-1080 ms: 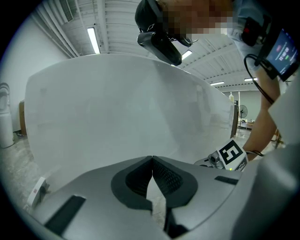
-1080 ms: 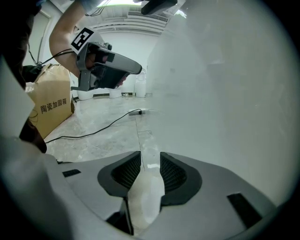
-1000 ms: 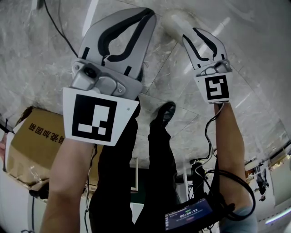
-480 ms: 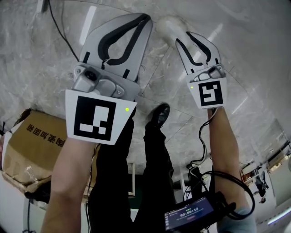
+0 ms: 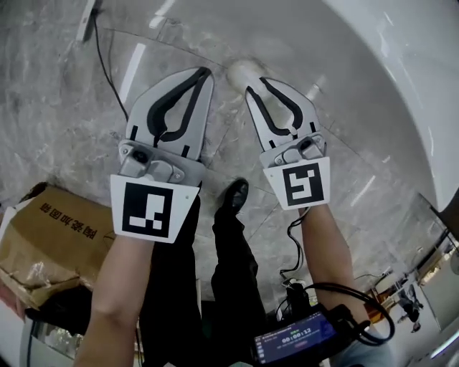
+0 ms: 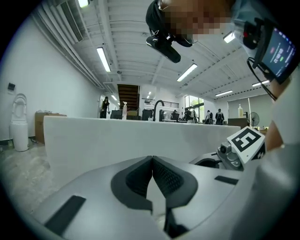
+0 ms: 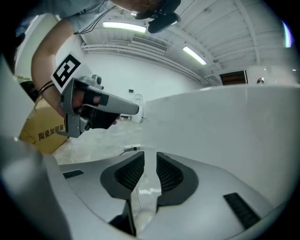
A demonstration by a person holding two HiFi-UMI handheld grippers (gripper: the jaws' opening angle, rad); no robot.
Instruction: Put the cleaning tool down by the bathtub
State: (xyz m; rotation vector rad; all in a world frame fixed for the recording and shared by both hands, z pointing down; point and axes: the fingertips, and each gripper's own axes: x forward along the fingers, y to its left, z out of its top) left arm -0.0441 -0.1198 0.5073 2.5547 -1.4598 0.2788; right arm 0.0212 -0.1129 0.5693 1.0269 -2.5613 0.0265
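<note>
now both tools have risen from the floor [image 5: 64, 115]. the left tool [image 5: 206, 72] stays clenched, empty; the right tool [image 5: 257, 84] is released, its jaws just narrowing on nothing. the white cleaning tool [image 5: 242, 70] lies near the bathtub [image 5: 401, 64], newly in view.

The grey marble floor [image 5: 64, 129] carries a white bathtub [image 5: 401, 86] along its far right. Just beside the tub lies a pale rounded object [image 5: 242, 70], blurred. A cardboard box [image 5: 50, 236] sits near left. A black cable [image 5: 107, 68] runs from a white power strip [image 5: 87, 18] at the far left.
</note>
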